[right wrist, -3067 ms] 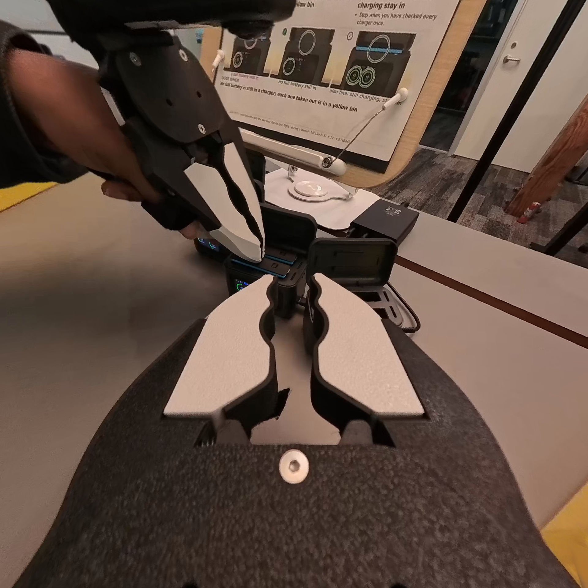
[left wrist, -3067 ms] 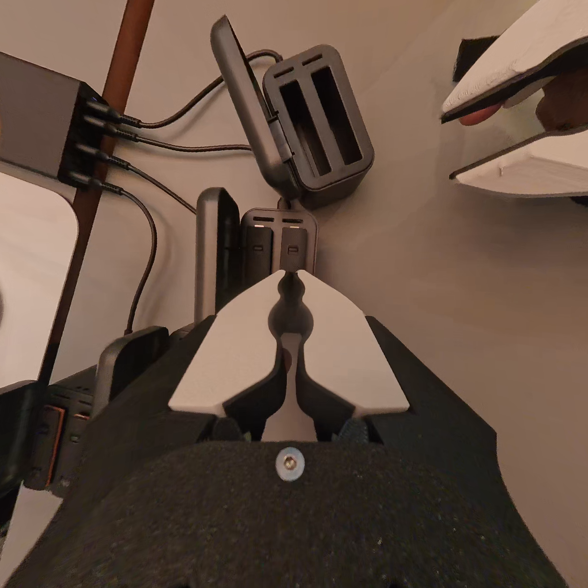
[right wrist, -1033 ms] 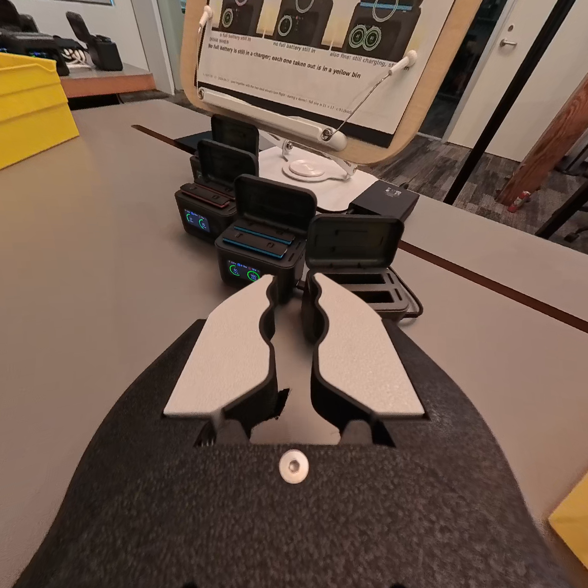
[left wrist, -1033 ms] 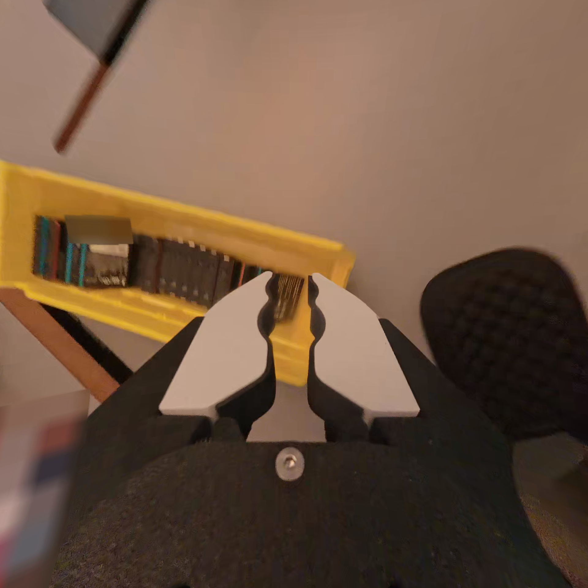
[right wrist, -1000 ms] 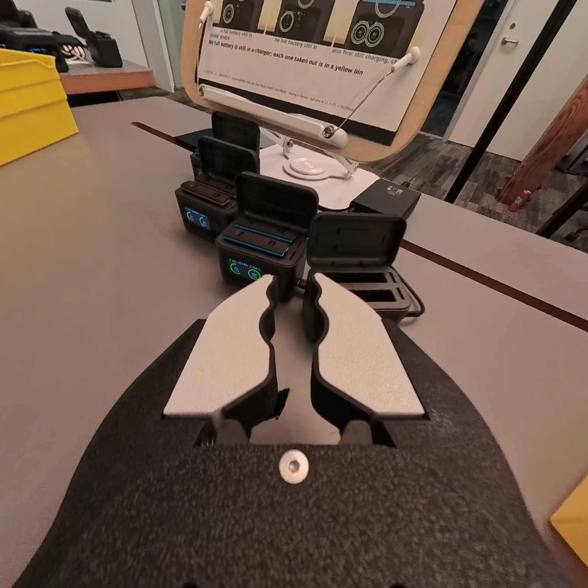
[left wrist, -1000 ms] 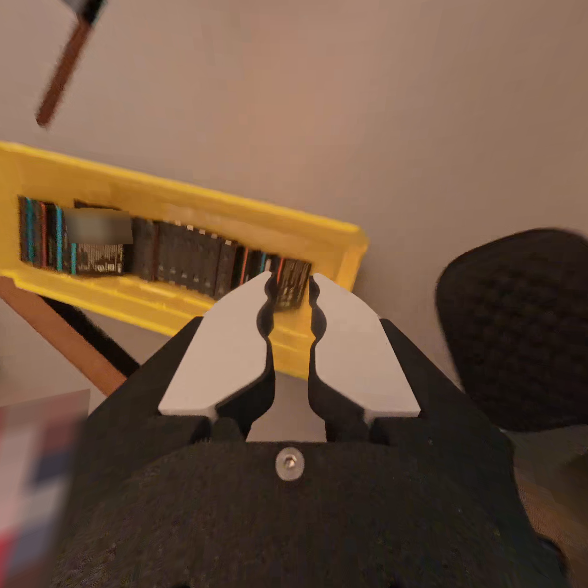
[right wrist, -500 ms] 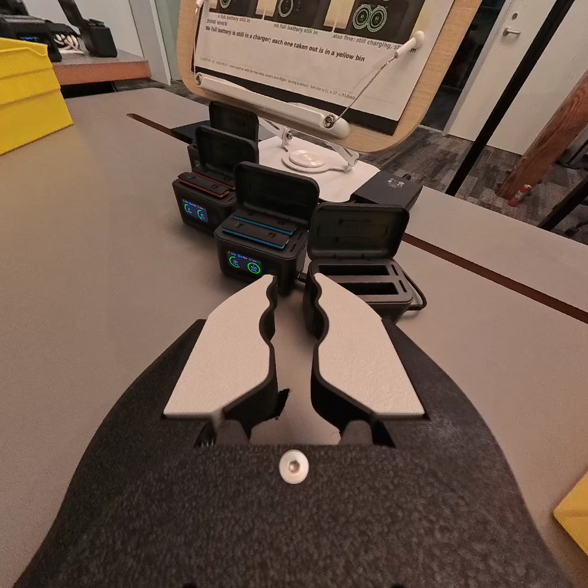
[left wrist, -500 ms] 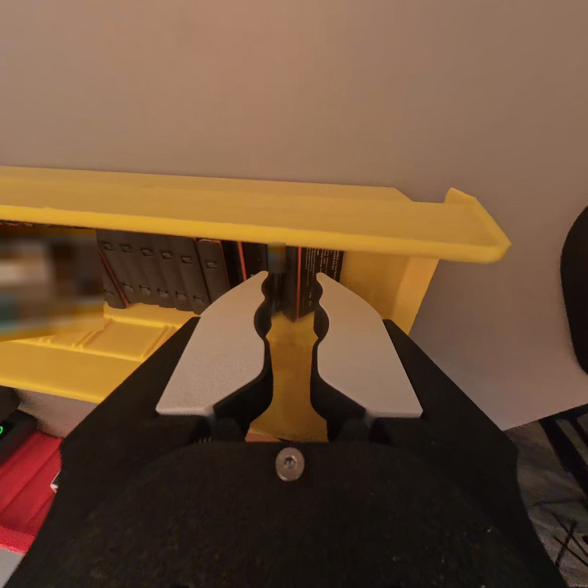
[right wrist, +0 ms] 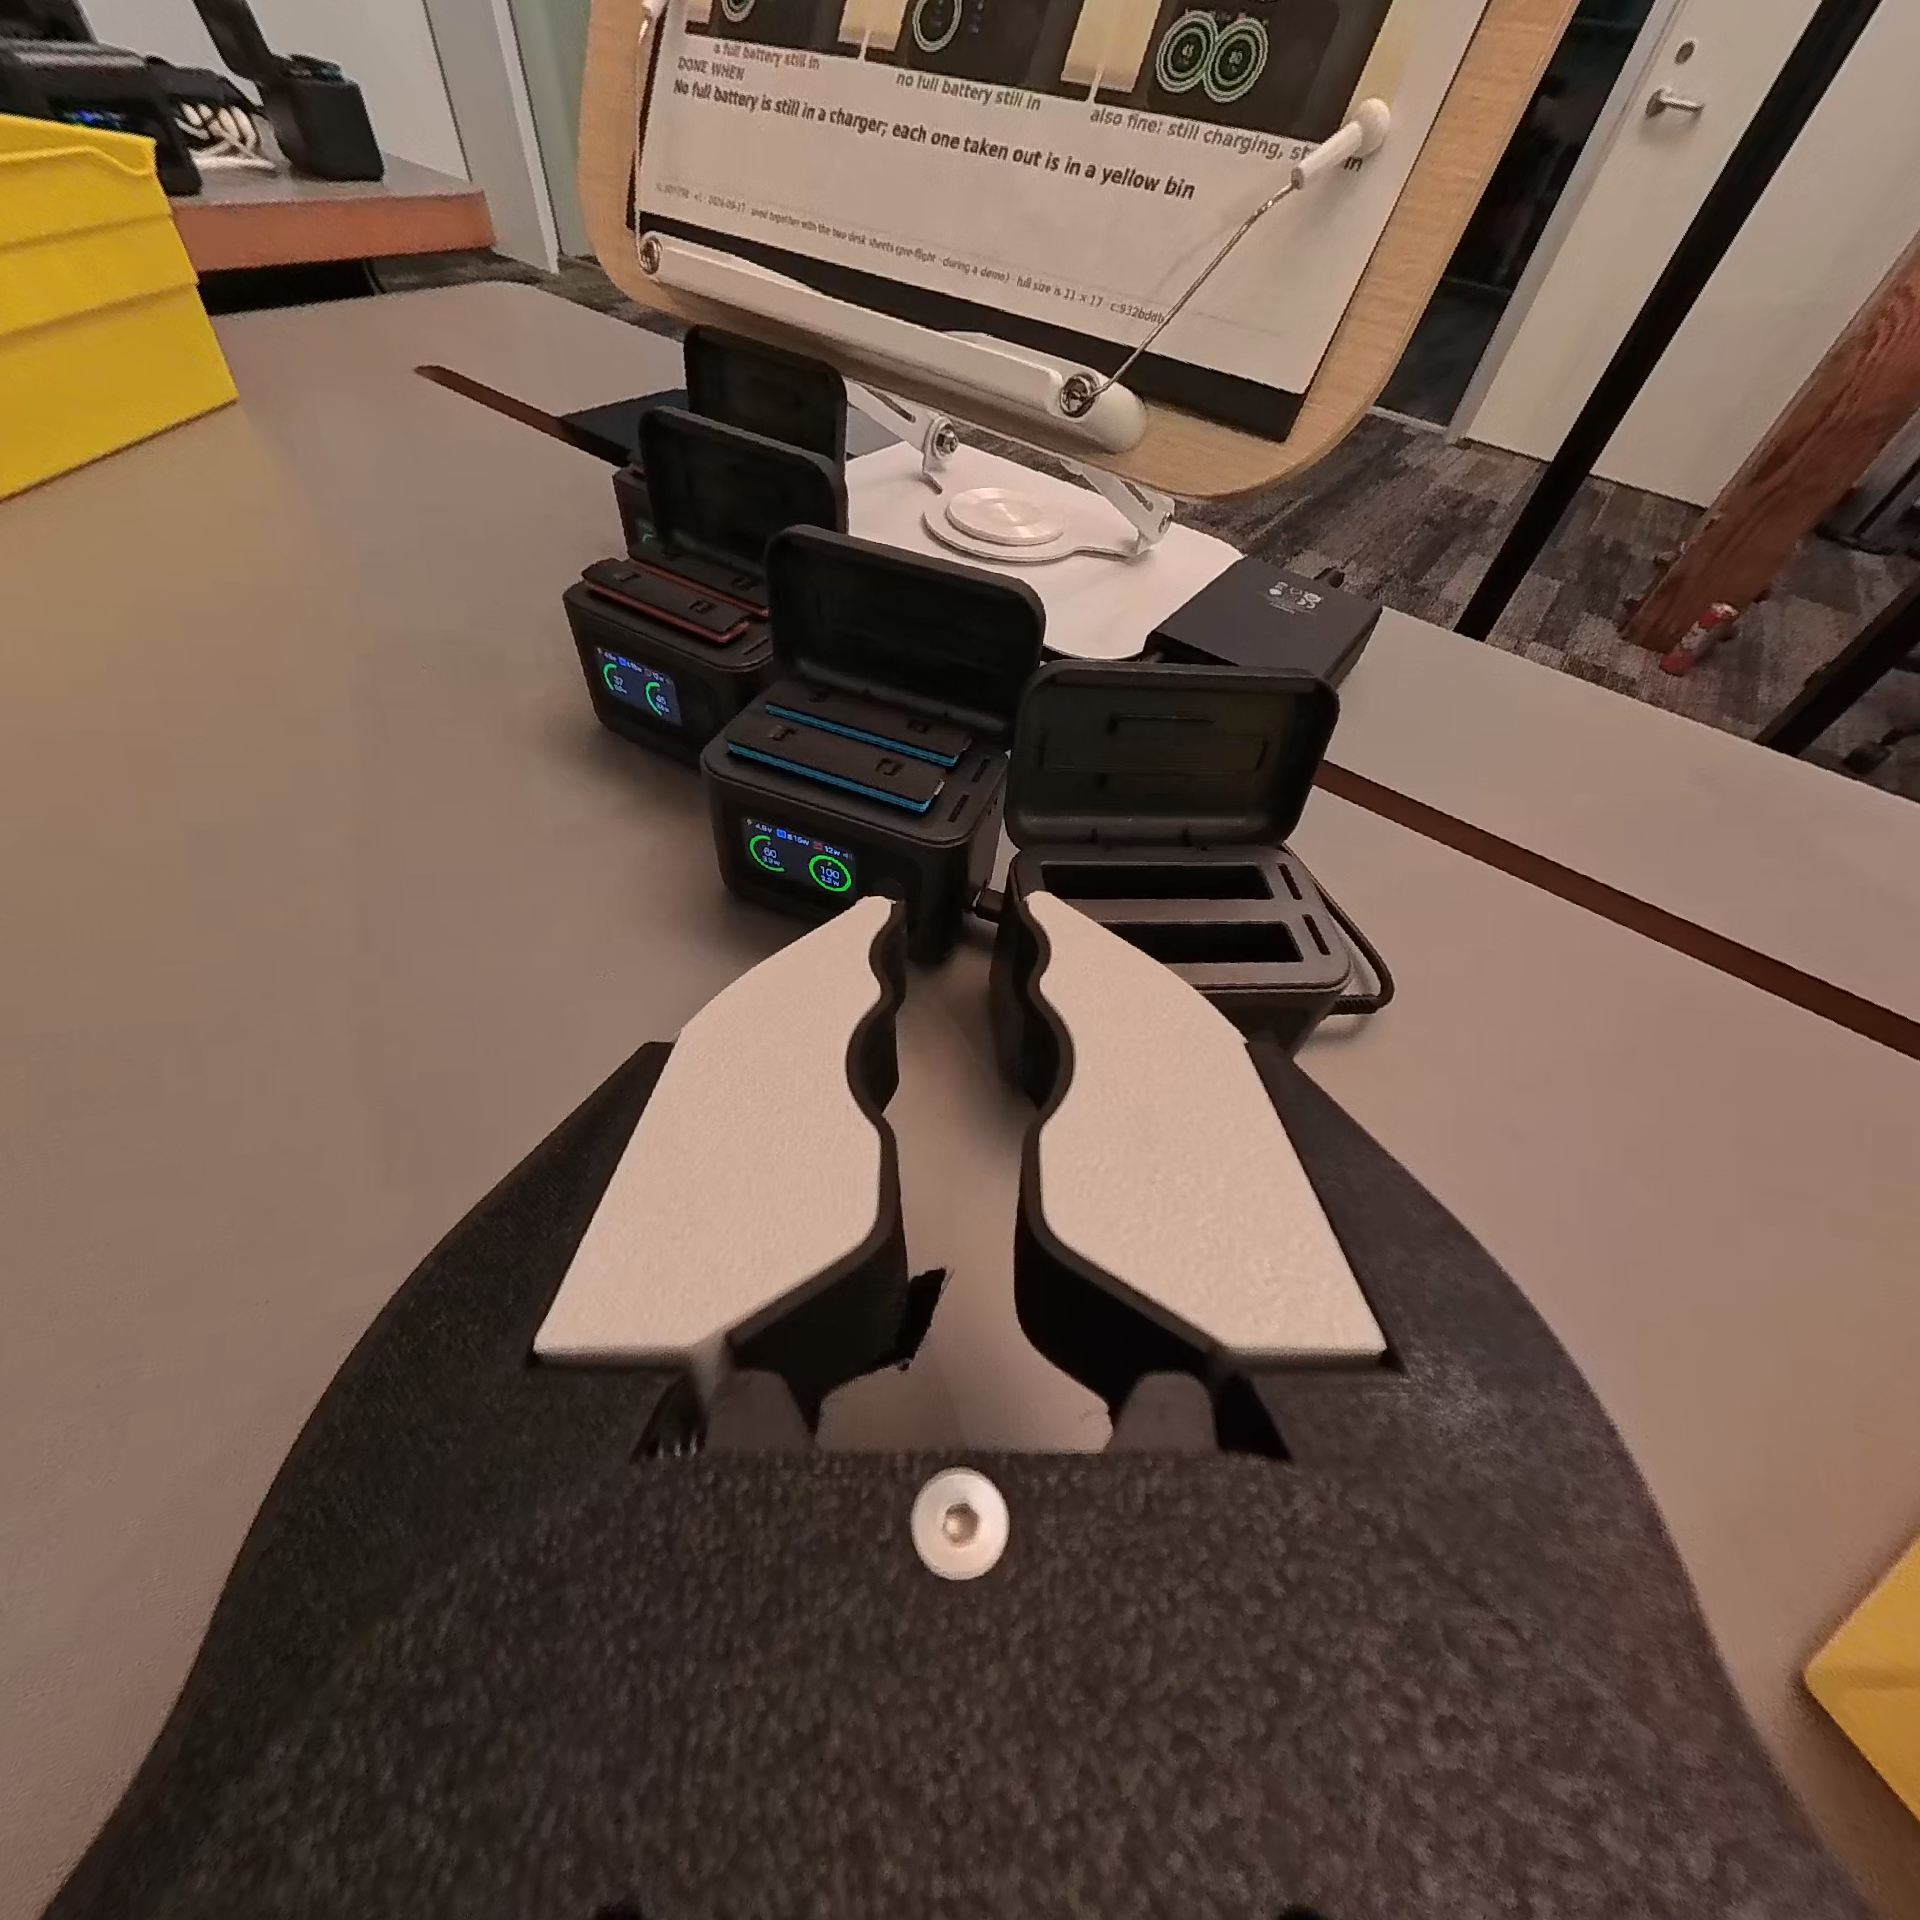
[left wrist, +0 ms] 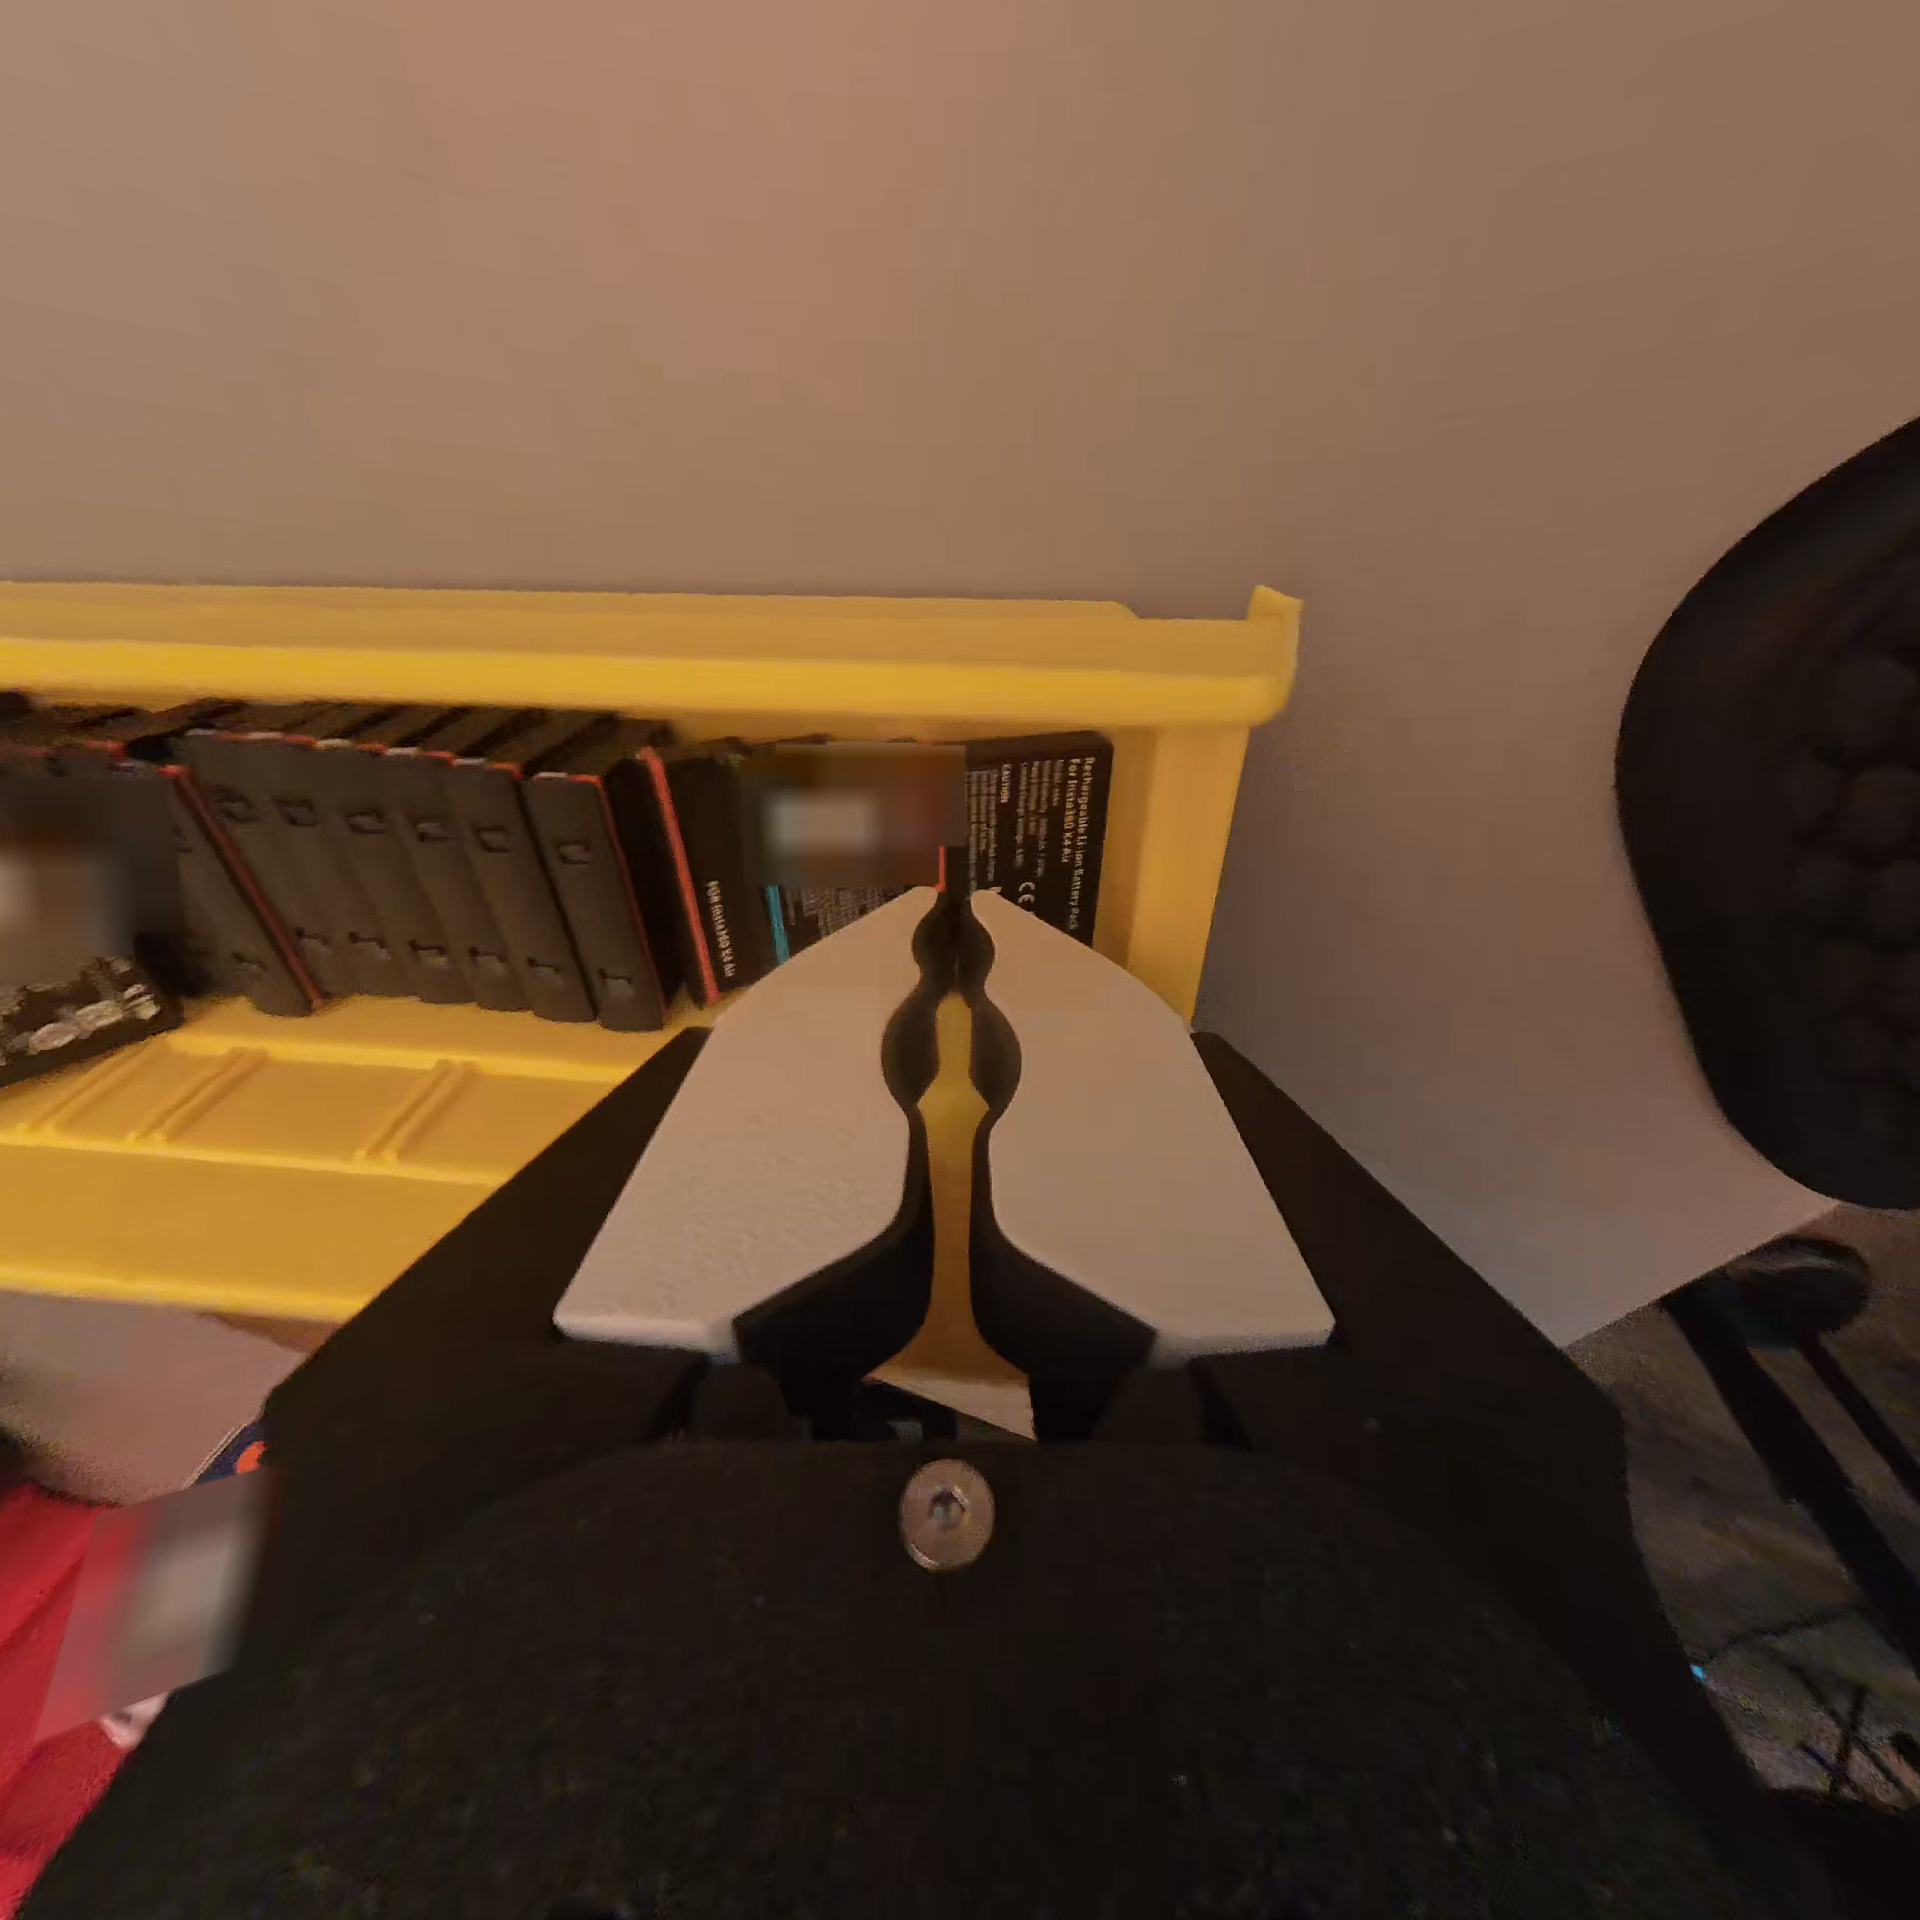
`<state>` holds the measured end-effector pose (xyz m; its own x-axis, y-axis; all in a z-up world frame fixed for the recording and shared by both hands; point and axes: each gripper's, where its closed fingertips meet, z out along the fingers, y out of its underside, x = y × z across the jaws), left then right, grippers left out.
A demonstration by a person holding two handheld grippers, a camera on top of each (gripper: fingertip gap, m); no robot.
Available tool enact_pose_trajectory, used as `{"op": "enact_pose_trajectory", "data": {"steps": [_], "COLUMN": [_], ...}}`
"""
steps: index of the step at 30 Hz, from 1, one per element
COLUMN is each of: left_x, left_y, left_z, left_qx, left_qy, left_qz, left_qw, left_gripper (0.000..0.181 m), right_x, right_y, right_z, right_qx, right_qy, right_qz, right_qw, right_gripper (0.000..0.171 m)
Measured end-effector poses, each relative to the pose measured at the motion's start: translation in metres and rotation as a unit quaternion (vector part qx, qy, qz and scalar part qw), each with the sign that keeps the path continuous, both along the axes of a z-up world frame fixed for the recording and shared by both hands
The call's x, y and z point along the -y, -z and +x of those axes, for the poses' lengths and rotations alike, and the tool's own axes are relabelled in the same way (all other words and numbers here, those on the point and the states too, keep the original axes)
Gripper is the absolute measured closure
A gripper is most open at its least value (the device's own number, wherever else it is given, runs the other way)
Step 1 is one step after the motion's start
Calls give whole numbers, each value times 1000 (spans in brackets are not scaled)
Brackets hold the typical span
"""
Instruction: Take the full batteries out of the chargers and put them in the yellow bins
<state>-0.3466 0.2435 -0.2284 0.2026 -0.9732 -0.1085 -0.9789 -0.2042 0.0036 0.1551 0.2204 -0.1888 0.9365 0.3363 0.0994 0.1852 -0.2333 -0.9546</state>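
In the left wrist view my left gripper is shut, with its tips at the right end of a row of black batteries that stand on edge in a yellow bin. A red-edged battery edge shows just above the tips. In the right wrist view my right gripper is open and empty, low over the table. It faces a charger with two blue-edged batteries and a lit screen. An empty open charger stands to its right. A charger with red-edged batteries stands behind, and another open charger farther back.
A sign board on a white stand and a black power adapter stand behind the chargers. A second yellow bin is at the far left and a yellow corner at the lower right. A black chair back is right of the bin. My hands' fingertips stand some 50 centimetres from each other. My left tips are about 55 centimetres from the empty open charger, my right tips only 6 centimetres.
My left gripper went from open around a battery at the bin to shut, and that battery now stands in the row. My right gripper drifted a little closer to the chargers.
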Motion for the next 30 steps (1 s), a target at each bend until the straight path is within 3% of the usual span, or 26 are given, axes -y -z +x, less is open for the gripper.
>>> {"op": "enact_pose_trajectory", "data": {"steps": [4,7,10,14,18,22,30], "left_x": [-20,-46,-53,-30,-5,-1,-21], "left_y": [-31,-74,-119,-142,-130,-105,-14], "left_z": [6,31,81,174,268,344,410], "left_qx": [28,97,209,349,460,533,503], "left_qy": [-22,-48,-55,-14,23,23,-25], "left_qz": [91,211,289,291,229,179,80], "left_qw": [995,971,933,891,858,827,860], "left_gripper": [181,181,176,172,167,162,129], "right_x": [0,0,-1,0,0,-2,-25], "right_y": [0,0,0,0,1,8,3], "right_z": [0,1,0,0,-2,-9,-39], "right_qx": [0,0,1,2,5,8,-34], "right_qy": [0,0,0,-1,-6,-6,28], "right_qz": [0,0,0,1,0,-24,-73], "right_qw": [1000,1000,1000,1000,1000,1000,996], "right_gripper": [153,153,153,153,152,143,119]}}
